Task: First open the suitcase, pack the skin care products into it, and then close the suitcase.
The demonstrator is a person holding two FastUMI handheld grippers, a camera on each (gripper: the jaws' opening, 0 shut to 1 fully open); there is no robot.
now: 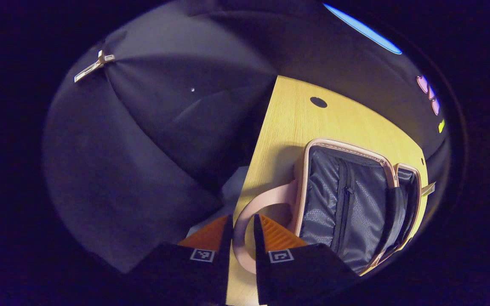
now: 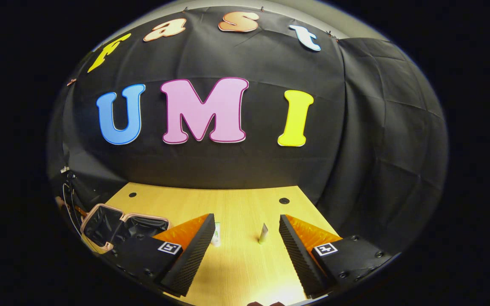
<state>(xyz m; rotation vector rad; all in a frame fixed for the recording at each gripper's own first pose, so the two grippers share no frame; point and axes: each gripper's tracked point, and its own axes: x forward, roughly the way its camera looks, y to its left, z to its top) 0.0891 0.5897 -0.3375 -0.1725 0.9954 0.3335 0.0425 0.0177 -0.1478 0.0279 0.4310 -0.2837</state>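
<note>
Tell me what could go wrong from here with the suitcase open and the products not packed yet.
The left gripper has its jaws around the pink handle; pulling might drag the open suitcase near the table edge. The right gripper is open; two upright tubes could tip.

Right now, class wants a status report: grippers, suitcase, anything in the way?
Left gripper closed around suitcase handle. Right gripper open, holding nothing. Suitcase open on table. Two skin care products stand ahead, unpacked; nothing blocks them.
</note>
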